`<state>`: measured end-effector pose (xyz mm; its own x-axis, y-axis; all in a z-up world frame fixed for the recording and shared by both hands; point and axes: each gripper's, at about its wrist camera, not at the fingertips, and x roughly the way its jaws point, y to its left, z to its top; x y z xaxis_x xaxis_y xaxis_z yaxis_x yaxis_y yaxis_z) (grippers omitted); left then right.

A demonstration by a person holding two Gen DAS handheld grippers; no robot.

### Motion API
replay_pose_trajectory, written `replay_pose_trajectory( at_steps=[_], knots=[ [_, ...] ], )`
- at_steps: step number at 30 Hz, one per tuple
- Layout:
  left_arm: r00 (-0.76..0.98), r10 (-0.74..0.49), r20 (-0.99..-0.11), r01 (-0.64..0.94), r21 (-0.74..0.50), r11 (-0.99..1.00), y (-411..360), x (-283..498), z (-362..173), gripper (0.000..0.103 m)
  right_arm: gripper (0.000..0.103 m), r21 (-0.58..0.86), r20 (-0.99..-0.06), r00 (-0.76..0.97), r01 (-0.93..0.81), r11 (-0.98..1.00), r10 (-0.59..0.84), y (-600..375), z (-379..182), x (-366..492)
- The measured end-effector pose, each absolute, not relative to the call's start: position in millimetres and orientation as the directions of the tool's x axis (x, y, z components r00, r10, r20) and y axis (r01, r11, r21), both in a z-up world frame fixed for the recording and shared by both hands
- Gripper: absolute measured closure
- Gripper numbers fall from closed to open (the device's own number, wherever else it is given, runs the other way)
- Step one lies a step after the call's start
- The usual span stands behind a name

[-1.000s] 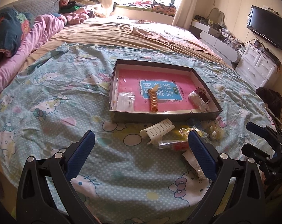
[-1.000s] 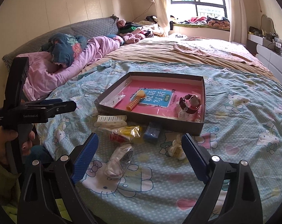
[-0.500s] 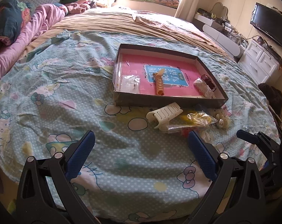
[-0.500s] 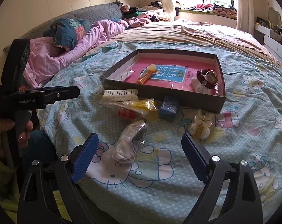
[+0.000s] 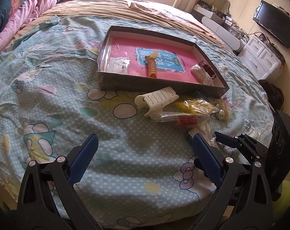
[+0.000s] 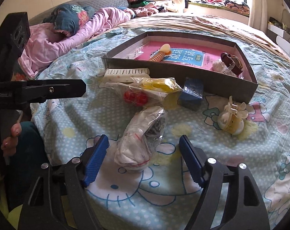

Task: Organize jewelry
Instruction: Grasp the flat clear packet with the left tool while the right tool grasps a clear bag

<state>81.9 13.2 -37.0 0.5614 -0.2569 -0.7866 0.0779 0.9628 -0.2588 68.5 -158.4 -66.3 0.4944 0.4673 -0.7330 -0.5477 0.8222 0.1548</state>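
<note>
A: Surface?
B: Bed (image 5: pixel 49 99) with patterned sheet; the near left area is bare, clutter sits near right against the tray (image 5: pixel 160 85) front wall.

A: Hand-held grippers?
B: Left hand-held gripper (image 5: pixel 143 160) spread, holding nothing. Right hand-held gripper (image 6: pixel 144 160) spread, its fingers on either side of a bagged jewelry packet (image 6: pixel 143 138) near the bed edge.

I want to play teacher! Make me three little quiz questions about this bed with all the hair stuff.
1. True or false: the white hair clip lies inside the tray.
2. Which is in the tray? A) blue box B) orange spiral hair tie C) yellow clip
3. Fill in: the right gripper's jaws sit either side of a clear plastic ____.

Key:
1. False, it lies on the bedspread in front.
2. B
3. bag
</note>
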Motion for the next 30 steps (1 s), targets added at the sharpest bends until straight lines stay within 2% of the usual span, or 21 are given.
replay_pose_trajectory(
  at_steps=[5, 10, 21, 28, 30],
  knots=[
    [0.533, -0.304, -0.789, 0.102, -0.297, 0.950, 3.6, 86.7, -42.0, 0.011, 0.048, 0.148, -0.727, 0.505, -0.547, 0.824, 0.465, -160.9, -68.9, 73.6],
    [0.505, -0.342, -0.792, 0.120, -0.329, 0.937, -8.7, 94.3, -47.4, 0.011, 0.072, 0.148, -0.721, 0.496, -0.571, 0.807, 0.484, -167.5, -66.4, 74.1],
    [0.452, -0.351, -0.820, 0.159, -0.314, 0.936, -48.2, 113.2, -64.0, 0.011, 0.075, 0.092, -0.736, 0.534, -0.531, 0.842, 0.417, -211.1, -58.3, 69.0],
    [0.481, -0.227, -0.847, 0.157, -0.172, 0.972, -69.4, 124.2, -73.6, 0.012, 0.075, 0.114, -0.715, 0.584, -0.445, 0.888, 0.385, -249.2, -47.6, 77.6],
    [0.495, -0.186, -0.849, 0.161, -0.121, 0.980, -72.7, 126.0, -75.4, 0.020, 0.075, 0.127, -0.703, 0.596, -0.433, 0.892, 0.389, -255.5, -43.1, 80.0]
  ],
)
